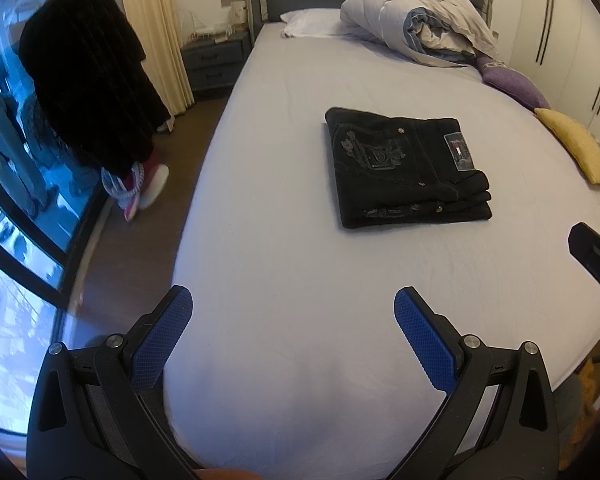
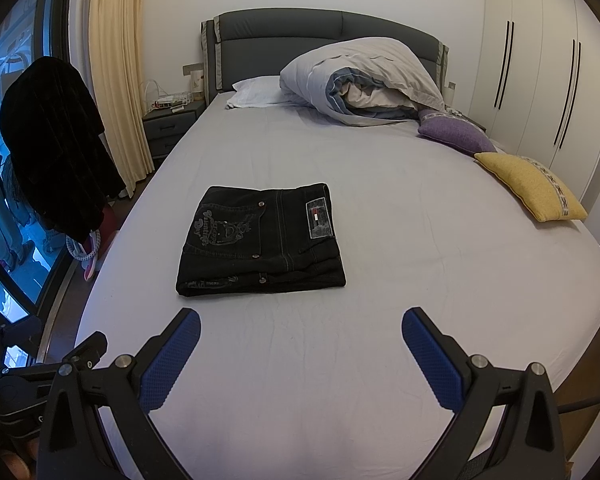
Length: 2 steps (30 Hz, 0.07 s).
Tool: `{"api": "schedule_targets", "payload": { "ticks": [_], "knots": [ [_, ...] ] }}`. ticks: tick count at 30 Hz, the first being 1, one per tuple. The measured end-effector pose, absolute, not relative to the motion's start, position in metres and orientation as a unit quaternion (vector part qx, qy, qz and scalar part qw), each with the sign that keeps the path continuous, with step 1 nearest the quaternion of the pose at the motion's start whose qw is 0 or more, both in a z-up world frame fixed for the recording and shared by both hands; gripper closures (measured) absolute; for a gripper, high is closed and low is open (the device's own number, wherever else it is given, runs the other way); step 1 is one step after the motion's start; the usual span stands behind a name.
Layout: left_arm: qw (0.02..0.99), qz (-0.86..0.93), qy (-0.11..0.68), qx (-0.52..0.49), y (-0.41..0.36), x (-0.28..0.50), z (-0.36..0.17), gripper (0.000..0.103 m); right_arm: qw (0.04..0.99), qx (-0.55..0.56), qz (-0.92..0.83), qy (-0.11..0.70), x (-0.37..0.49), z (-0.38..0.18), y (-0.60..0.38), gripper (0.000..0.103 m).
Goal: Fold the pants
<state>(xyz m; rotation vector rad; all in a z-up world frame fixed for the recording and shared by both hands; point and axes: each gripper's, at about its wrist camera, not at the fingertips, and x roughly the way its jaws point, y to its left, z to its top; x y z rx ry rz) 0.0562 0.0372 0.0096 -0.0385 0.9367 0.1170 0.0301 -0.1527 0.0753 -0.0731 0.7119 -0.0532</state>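
Black pants point(image 2: 261, 240) lie folded on the bed point(image 2: 380, 340); both claws spread, holding nothing.

Matt black denim pants point(image 2: 260, 240), smooth cloth sheet point(image 2: 420, 264).

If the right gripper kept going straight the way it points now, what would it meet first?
Probably the bare lilac bedsheet: the open right gripper aims just right of the folded black jeans. Depth is unclear, so it might clip their right edge.

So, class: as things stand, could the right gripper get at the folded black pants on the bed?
Probably yes. The right gripper is open and faces the folded black pants, with only bare bed sheet between them; nothing blocks the way.
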Motion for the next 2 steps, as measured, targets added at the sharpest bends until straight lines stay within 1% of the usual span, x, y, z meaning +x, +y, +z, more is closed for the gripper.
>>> {"api": "schedule_targets", "payload": {
  "ticks": [2],
  "knots": [
    [0.891,0.055,0.451,-0.017,0.0372,0.0572,0.0103,0.000,0.936,-0.036,-0.026,0.348,0.0298,0.0753,-0.1526,0.000]
  ]
}}
